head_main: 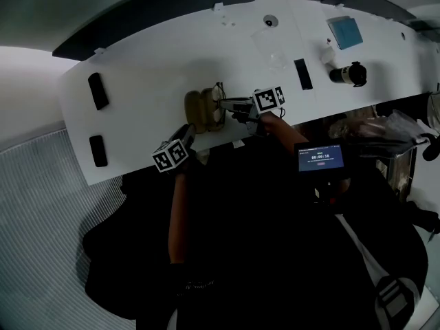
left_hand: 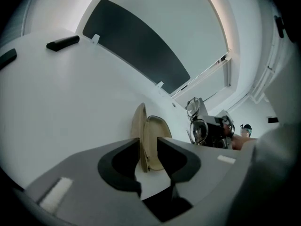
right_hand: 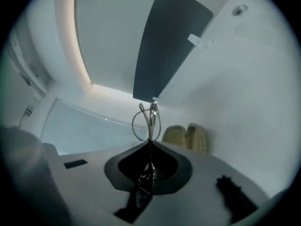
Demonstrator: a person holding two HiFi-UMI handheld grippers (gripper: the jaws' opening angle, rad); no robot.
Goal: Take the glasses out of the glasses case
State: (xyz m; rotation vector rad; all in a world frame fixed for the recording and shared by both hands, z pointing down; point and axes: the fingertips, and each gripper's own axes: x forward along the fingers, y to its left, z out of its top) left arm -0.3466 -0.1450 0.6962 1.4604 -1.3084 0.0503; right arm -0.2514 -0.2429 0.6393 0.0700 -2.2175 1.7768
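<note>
Head view gives you a long white tabletop (head_main: pixel 151 81), smooth and matte, with a curved far edge and a near edge running just below your two claws. The glasses case (head_main: pixel 201 110) lies close to that near edge, about midway along the tabletop. To its left the surface is bare as far as the far black block (head_main: pixel 98 90) and the near black block (head_main: pixel 98 150) by the left end. Behind the case there is broad white room up to the far edge. To the right, a flat black bar (head_main: pixel 302 74) and a black cylinder (head_main: pixel 347 74) sit well apart from the case.

The case is a tan clamshell with rounded ends, lying open, its two oval halves side by side at the hinge.

Your left claw (head_main: pixel 187 135) is at the case's near side. The left gripper view shows its dark padded jaws spread a little, with the case's thin edge in line with the gap. The right pad stands clear of it; whether the left pad touches it cannot be told.

Your right claw (head_main: pixel 232 104) is just right of the case, jaws pressed together on the glasses (right_hand: pixel 146 121). They are out of the case: thin wire frame, rounded clear lenses, rims poking out past the tips.
</note>
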